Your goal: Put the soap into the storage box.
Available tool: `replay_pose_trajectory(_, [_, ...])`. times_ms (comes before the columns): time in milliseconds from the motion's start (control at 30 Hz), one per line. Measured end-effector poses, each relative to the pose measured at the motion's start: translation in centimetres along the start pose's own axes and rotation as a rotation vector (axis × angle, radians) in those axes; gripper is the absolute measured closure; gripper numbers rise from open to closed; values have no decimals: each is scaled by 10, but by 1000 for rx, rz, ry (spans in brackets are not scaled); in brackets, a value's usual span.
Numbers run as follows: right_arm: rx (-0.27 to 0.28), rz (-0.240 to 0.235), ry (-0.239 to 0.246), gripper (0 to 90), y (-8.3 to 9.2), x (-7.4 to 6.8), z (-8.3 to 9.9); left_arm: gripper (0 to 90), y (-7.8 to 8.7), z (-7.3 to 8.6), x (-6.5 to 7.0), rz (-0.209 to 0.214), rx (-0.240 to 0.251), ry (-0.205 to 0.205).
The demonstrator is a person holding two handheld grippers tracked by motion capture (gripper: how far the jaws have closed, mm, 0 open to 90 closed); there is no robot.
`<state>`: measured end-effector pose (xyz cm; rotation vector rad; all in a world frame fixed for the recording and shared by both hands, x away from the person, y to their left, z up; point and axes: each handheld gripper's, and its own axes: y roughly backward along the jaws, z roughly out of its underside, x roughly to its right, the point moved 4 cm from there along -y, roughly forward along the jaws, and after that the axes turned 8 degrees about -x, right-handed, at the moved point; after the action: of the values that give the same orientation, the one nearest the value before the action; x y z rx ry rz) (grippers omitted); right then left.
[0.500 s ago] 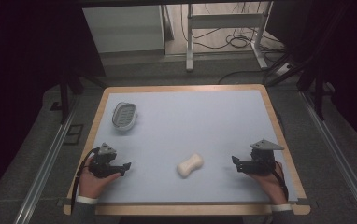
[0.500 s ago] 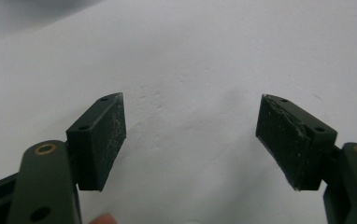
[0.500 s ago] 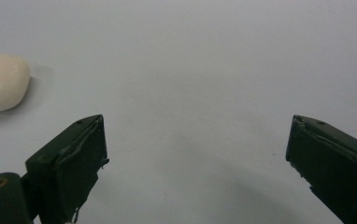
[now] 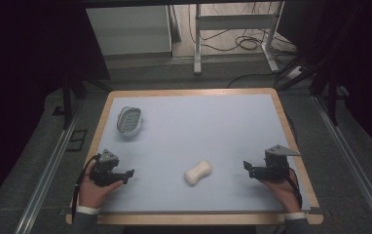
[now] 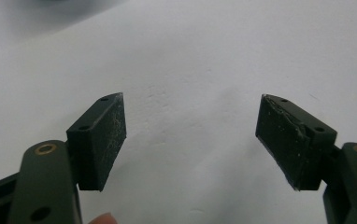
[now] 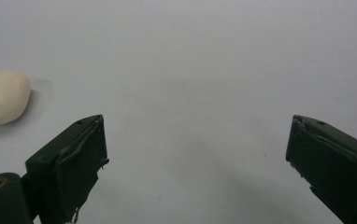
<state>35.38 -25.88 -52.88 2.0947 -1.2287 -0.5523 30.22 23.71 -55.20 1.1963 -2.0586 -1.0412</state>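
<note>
Nearby, soap, dish apart.

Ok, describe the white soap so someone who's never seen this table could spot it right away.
Start at the pale blue table with the wooden rim and look along its near edge, between the left gripper and the right gripper. The soap lies there alone, touching nothing. It's a cream-white bar pinched at the waist, unlike the grey oval soap dish at the far left.
</note>
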Motion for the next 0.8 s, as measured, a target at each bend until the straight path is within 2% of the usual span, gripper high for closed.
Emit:
replay_pose_trajectory(167, [7,15,17,50,4,0,1,244,1,-2,3,9,1,-1])
replay_pose_trajectory(400, [5,19,8,52,7,4,5,240,1,-6,2,10,1,2])
replay_pose_trajectory(467, [1,24,10,53,6,5,6,247,3,-8,4,23,4,4])
replay_pose_trajectory(800, [-11,20,41,57,7,2,8,246,15,-19,12,10,1,-31])
